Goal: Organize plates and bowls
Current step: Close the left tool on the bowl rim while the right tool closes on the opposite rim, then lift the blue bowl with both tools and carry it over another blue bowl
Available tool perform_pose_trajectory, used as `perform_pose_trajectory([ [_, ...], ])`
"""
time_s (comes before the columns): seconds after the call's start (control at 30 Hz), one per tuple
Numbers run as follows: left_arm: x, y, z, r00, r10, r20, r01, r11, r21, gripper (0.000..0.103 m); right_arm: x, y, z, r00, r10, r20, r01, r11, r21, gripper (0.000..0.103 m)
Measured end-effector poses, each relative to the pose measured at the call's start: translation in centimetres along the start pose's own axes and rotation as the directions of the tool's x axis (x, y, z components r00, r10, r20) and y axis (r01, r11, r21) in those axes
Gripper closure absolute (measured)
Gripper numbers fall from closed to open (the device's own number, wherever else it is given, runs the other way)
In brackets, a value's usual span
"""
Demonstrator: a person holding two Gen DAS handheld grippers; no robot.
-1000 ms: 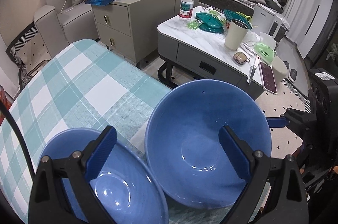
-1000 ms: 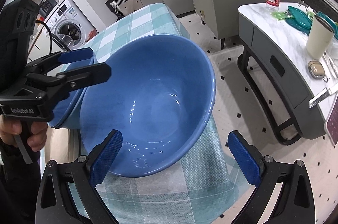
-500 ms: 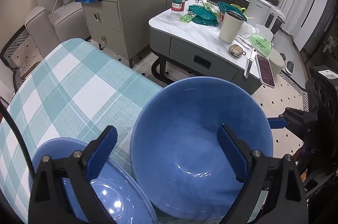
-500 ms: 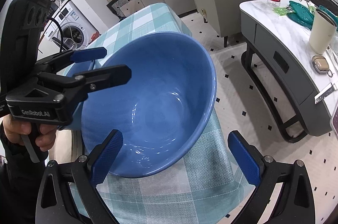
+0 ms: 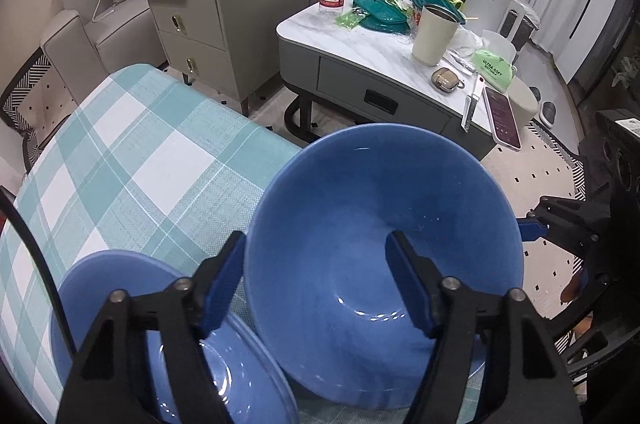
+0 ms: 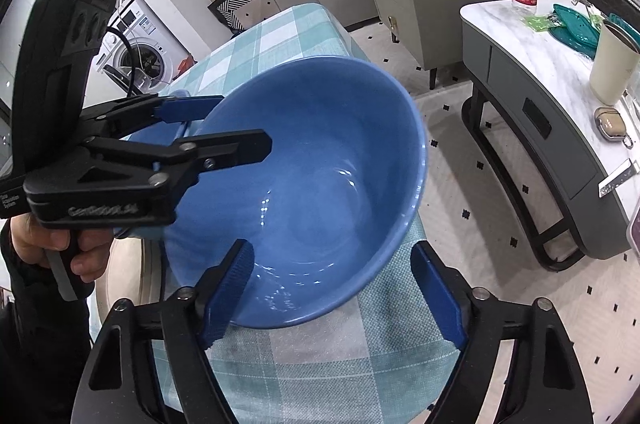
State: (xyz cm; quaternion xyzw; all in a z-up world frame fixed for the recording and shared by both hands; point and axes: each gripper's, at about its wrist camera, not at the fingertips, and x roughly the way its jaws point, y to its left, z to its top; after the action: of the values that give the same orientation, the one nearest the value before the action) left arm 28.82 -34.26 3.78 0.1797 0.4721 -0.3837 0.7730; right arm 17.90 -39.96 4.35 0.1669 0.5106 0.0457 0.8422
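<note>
Bowl (image 6: 320, 184) sits on checked tablecloth (image 5: 132, 160), near marble coffee table (image 5: 372, 52).

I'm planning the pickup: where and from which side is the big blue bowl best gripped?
Take the big blue bowl by its thin rim, one finger inside and one outside. It sits tilted on the checked tablecloth, so the near raised edges are exposed. The left tongs and right tongs are closing astride opposite rim sections, not yet pressing.

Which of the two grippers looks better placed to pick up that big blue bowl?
Probably the left gripper. Its closing jaws straddle the big blue ceramic bowl's near wall, one finger inside. The right gripper is closing too, but the rim only just enters its gap, with neither pad touching.
</note>
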Motion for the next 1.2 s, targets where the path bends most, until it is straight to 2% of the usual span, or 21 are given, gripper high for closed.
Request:
perform_pose_trajectory([
  [0.07, 0.0, 0.1, 0.0, 1.0, -0.003, -0.003, 0.003, 1.0, -0.006, 0.044, 0.0, 0.0, 0.0, 1.0, -0.001, 0.001, 0.001, 1.0, -0.004, 0.026],
  [0.3, -0.1, 0.0, -0.2, 1.0, -0.008, -0.002, 0.008, 1.0, -0.002, 0.048, -0.3, 0.0, 0.0, 1.0, -0.013, 0.008, 0.013, 1.0, 0.004, 0.031],
  [0.47, -0.2, -0.1, -0.3, 1.0, 0.003, -0.003, -0.003, 1.0, -0.001, 0.056, -0.5, -0.3, 0.0, 1.0, -0.027, 0.014, 0.026, 1.0, 0.015, 0.034],
  [0.63, -0.4, -0.1, -0.4, 1.0, 0.003, -0.004, -0.003, 1.0, 0.002, 0.059, -0.8, -1.0, 0.0, 0.999, -0.042, 0.022, 0.041, 0.998, 0.043, 0.043],
  [0.97, -1.2, -0.5, -0.4, 1.0, -0.008, 0.009, 0.008, 1.0, 0.004, 0.06, -1.2, -1.7, 0.0, 0.997, -0.067, 0.025, 0.065, 0.995, 0.079, 0.056],
  [1.2, -1.9, -0.7, -0.4, 1.0, -0.014, 0.025, 0.014, 1.0, 0.006, 0.06, -1.6, -1.9, 0.2, 0.997, -0.068, 0.034, 0.064, 0.993, 0.096, 0.057],
])
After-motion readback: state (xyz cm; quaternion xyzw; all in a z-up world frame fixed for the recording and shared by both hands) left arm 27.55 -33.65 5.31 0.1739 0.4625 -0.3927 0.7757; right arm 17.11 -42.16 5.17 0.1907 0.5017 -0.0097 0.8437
